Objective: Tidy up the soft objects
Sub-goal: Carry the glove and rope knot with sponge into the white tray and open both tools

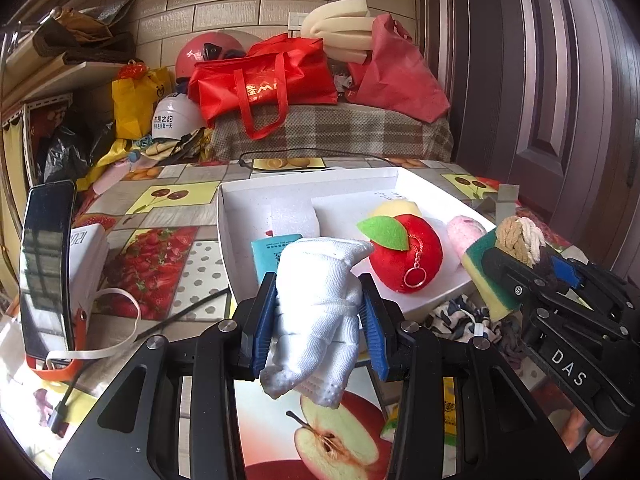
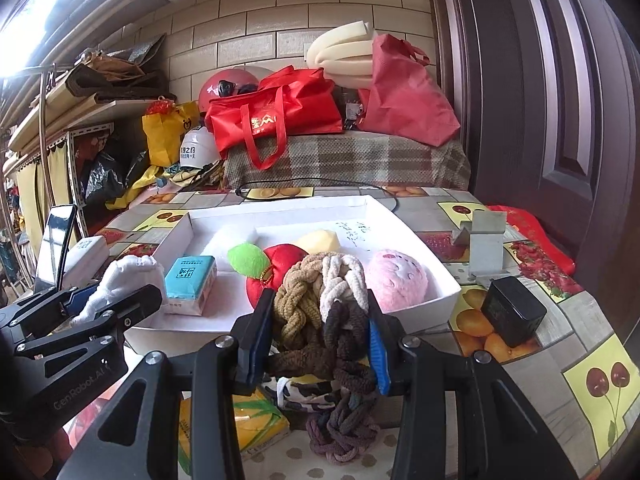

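Left tool clamped on white cloth, right tool clamped on braided rope; both held just in front of the white tray, above the surface. Risks: rope tail dangles low, could snag tray rim or drag the camo cloth below. Tray crowded w/ plush apple, pink plush, tissue pack, so drops may land on top & roll out. Tools near each other, may bump.

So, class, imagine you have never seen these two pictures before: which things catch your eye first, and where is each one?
The red plush apple with its green leaf sits in the middle of the white tray. Just short of the tray, the left gripper squeezes a white sock, and the right gripper clamps a bundle of braided hair ties. Behind the table, a red bag rests on a plaid-covered bench.
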`<state>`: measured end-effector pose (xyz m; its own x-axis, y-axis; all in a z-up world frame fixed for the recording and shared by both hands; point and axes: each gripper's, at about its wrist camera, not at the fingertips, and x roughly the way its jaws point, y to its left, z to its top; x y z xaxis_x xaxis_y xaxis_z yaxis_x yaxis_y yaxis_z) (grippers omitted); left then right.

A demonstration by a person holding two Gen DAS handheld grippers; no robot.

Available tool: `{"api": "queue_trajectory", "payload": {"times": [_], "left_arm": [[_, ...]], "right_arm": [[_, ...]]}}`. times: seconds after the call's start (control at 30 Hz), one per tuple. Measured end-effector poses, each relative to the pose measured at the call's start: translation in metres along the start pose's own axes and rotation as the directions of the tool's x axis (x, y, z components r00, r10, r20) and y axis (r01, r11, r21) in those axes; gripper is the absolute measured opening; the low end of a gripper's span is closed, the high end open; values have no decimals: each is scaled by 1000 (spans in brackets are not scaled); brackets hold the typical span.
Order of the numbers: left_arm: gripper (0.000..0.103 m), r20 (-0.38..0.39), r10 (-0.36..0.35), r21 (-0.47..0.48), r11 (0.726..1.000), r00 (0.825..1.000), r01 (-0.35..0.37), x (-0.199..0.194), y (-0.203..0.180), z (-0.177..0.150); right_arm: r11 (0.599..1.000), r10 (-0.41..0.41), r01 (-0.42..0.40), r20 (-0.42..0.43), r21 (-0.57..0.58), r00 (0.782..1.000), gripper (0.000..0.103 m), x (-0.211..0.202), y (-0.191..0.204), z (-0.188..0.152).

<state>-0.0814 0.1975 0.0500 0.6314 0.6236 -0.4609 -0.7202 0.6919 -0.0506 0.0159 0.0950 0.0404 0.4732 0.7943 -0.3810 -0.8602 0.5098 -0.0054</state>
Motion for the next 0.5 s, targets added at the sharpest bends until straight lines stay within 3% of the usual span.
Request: {"api": "queue_trajectory", "payload": {"times": [0.5], "left_arm": [[39, -1, 46, -14, 999, 999, -46, 28, 14, 16]], "right_arm": [[999, 9, -10, -27, -32, 1000, 43, 31, 14, 13]]}}
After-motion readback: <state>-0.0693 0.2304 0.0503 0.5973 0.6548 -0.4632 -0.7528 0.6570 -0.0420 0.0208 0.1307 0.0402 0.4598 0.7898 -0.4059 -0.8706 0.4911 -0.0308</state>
